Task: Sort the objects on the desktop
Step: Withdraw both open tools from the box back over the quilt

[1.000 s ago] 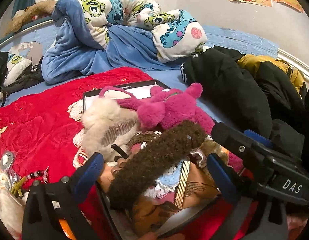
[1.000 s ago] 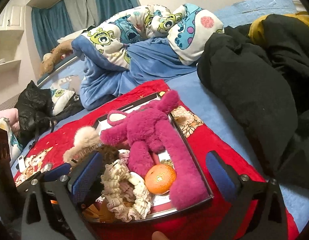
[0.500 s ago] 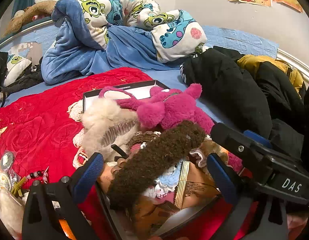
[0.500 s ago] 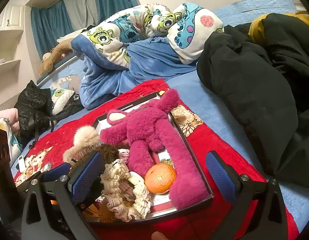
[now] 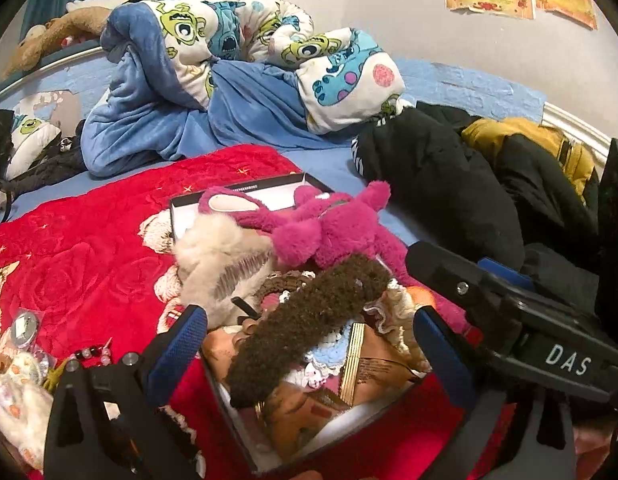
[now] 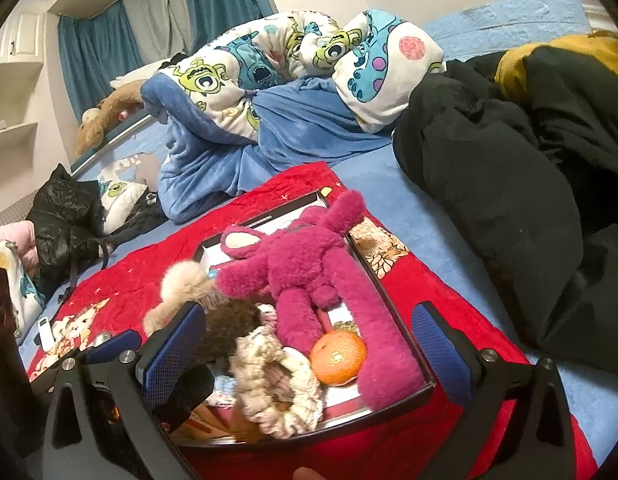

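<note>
Red quilted fabric, a blanket (image 6: 269,208), covers the near part of the bed and carries a shallow black box (image 6: 373,276) crammed with things. A magenta plush toy (image 6: 305,264) sprawls lengthwise along the box's right side, one long limb reaching its near right corner, and an orange (image 6: 338,357) lies against that limb near the front edge. Just left of the orange sits a cream crocheted scrunchie (image 6: 277,384), with a dark brown fuzzy headband (image 5: 305,320) arching over the box's left part and a pale fluffy hair clip (image 5: 217,252) at its left edge. A brown snack packet (image 5: 373,376) lies under the headband at the near end. The left gripper (image 5: 309,344) hovers low at the box's near left corner, jaws spread wide and holding nothing; the right gripper (image 6: 305,348) hangs over the near edge, jaws likewise wide apart and empty. Beads (image 5: 93,352) lie on the blanket left of the box. A black coat (image 6: 489,184) is heaped on the bed's right side.
</note>
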Action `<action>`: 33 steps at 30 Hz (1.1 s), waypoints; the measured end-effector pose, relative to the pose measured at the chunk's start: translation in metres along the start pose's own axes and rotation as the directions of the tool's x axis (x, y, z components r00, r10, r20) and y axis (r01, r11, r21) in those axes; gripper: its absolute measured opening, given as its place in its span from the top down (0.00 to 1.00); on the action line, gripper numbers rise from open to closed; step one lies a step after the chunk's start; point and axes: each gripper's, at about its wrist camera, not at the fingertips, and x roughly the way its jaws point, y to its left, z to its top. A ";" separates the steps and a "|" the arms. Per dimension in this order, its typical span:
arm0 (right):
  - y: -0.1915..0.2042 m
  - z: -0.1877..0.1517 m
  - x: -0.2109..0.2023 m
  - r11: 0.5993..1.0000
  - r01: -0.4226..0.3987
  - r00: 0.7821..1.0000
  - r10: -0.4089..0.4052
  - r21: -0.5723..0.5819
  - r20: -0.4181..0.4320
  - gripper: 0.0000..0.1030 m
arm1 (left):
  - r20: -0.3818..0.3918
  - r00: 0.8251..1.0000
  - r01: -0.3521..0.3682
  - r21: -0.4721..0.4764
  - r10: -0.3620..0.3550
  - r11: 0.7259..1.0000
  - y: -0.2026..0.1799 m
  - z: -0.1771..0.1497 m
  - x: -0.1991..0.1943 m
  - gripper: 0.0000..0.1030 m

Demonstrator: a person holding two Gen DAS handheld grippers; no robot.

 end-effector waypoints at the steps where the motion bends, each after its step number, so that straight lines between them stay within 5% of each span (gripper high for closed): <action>1: 0.005 0.002 -0.004 1.000 -0.006 1.000 0.006 -0.001 0.003 0.00 | 0.002 1.000 0.004 -0.005 -0.004 1.000 0.001 0.000 -0.004 0.00; 17: 0.084 -0.014 -0.043 0.995 -0.092 0.995 0.091 -0.030 -0.039 0.00 | 0.012 0.995 -0.094 -0.046 0.094 0.995 0.036 -0.013 -0.095 0.00; 33: 0.159 -0.044 -0.052 0.983 -0.131 0.989 0.122 -0.127 -0.082 0.00 | 0.002 0.958 -0.283 -0.163 0.287 0.945 0.133 -0.046 -0.164 0.00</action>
